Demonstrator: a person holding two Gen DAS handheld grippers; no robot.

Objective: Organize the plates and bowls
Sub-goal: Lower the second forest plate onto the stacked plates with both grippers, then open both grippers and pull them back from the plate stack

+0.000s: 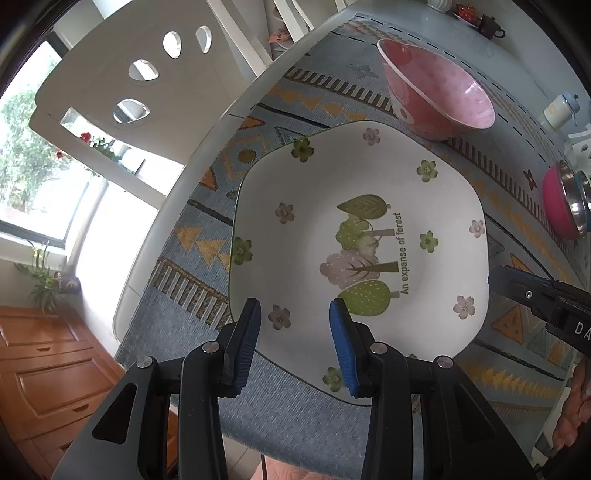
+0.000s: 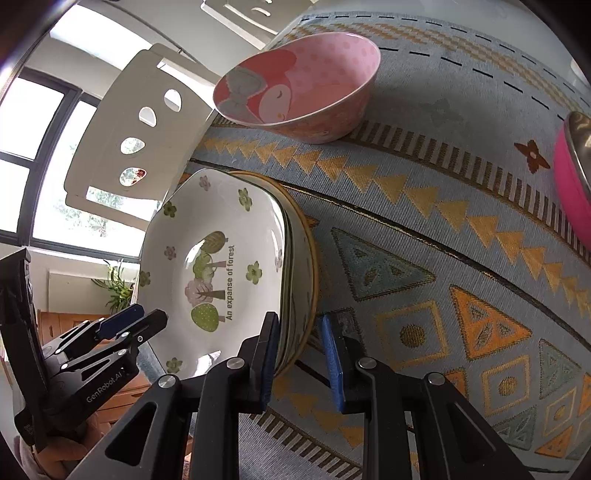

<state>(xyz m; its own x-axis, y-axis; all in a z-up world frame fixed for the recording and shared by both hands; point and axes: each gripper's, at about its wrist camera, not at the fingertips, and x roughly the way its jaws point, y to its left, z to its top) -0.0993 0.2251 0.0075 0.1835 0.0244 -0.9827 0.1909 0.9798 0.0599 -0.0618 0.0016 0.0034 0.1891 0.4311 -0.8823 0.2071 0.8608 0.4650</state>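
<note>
A white square plate with tree and flower prints (image 1: 354,236) lies on the patterned tablecloth; in the right wrist view it tops a stack of plates (image 2: 221,266) with a yellow-rimmed one (image 2: 312,273) underneath. A pink bowl (image 1: 436,92) stands behind it, also in the right wrist view (image 2: 299,85). My left gripper (image 1: 295,332) is open, hovering over the plate's near edge, empty. My right gripper (image 2: 299,350) is open, its jaws straddling the right rim of the stack. The left gripper also shows in the right wrist view (image 2: 136,321).
A magenta bowl with a steel inner (image 1: 565,203) sits at the right, also in the right wrist view (image 2: 576,177). A white chair (image 1: 140,92) stands beyond the table edge. A small jar (image 1: 557,110) and a dark teapot (image 1: 489,26) stand far back.
</note>
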